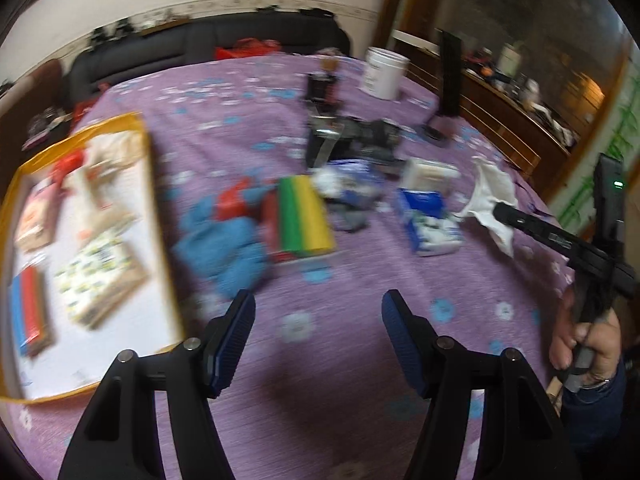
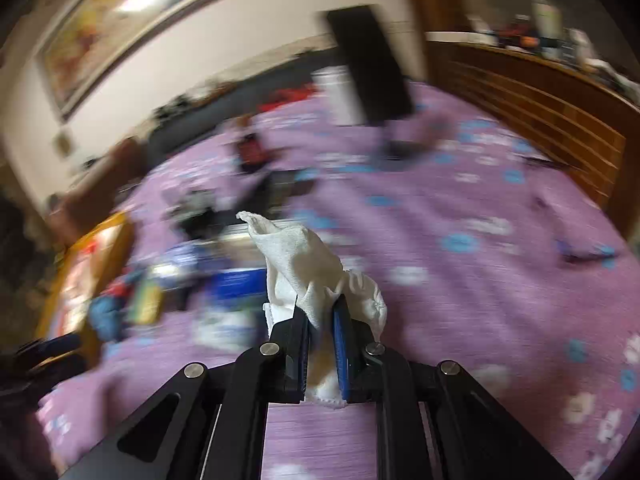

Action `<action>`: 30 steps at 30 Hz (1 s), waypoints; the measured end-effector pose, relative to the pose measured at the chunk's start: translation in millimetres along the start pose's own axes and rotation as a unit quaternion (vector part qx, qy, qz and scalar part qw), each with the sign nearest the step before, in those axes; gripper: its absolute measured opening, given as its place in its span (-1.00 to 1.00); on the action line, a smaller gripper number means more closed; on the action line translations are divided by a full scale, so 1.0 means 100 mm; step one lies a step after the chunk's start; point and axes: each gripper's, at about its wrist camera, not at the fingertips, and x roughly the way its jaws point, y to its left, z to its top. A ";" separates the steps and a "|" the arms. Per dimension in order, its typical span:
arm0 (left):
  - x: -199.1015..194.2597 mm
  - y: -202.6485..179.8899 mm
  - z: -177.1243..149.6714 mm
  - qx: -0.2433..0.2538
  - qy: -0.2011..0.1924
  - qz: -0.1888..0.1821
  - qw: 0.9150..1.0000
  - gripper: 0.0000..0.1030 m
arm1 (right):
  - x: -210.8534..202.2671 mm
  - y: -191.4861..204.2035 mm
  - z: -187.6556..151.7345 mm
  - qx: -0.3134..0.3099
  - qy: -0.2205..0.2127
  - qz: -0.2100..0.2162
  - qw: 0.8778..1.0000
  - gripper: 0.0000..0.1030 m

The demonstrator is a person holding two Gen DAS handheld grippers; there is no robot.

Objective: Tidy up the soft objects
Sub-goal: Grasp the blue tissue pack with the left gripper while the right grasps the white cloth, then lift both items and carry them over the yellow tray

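My right gripper [image 2: 322,312] is shut on a crumpled white cloth [image 2: 296,256], which sticks up past the blue pads above the purple bedspread. The left wrist view shows the same cloth [image 1: 490,196] hanging from the right gripper [image 1: 500,210] at the right, held by a hand [image 1: 588,344]. My left gripper [image 1: 318,308] is open with nothing between its fingers, low over the bedspread. Ahead of it lie a blue soft item [image 1: 224,244], a stack of green, yellow and red cloths [image 1: 302,216], a blue-and-white pack [image 1: 428,220] and a yellow-rimmed storage bag [image 1: 158,216] holding folded pieces.
A white tub [image 1: 384,72], a black upright stand [image 1: 450,76] and dark gear [image 1: 352,140] sit farther back on the bed [image 1: 360,280]. A dark sofa [image 1: 200,48] runs behind it. A wooden headboard [image 2: 540,112] lines the right side. Both views are motion-blurred.
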 end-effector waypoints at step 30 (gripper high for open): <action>0.90 -0.75 0.37 0.018 0.067 -0.034 0.997 -0.19 | 0.10 -0.24 -0.04 0.027 0.000 0.028 0.999 -0.76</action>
